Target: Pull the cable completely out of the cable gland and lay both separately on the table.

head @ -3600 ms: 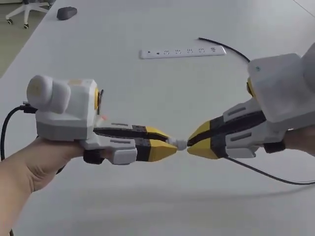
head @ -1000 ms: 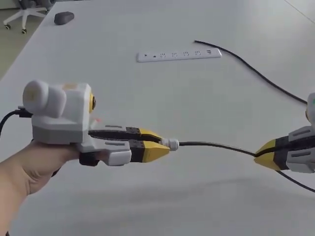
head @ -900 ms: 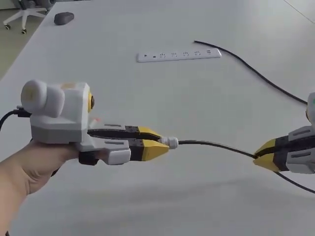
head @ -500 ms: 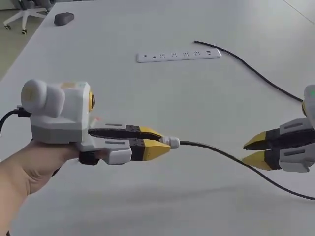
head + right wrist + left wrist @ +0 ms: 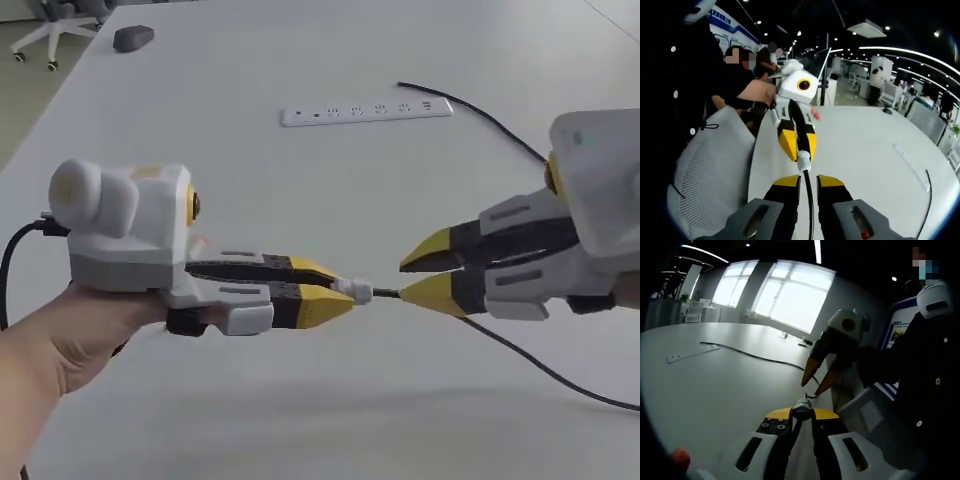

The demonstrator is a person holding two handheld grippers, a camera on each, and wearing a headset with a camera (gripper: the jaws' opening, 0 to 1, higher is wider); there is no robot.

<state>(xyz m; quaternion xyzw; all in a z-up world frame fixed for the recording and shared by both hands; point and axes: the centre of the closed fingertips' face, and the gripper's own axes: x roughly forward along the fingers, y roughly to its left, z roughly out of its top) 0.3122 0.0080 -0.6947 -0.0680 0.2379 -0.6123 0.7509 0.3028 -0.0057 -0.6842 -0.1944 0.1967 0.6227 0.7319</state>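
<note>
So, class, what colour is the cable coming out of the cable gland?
Black. The cable shows best in the right gripper view, leaving the cable gland.

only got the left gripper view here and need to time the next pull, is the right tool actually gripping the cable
observer: no, the right gripper view shows the right tool open, with the cable running loose down the gap between its jaws
operator: ok, and is the cable out of the gland yet
observer: not yet, the right gripper view shows it still entering the cable gland, which the left tool clamps at its tips
</note>
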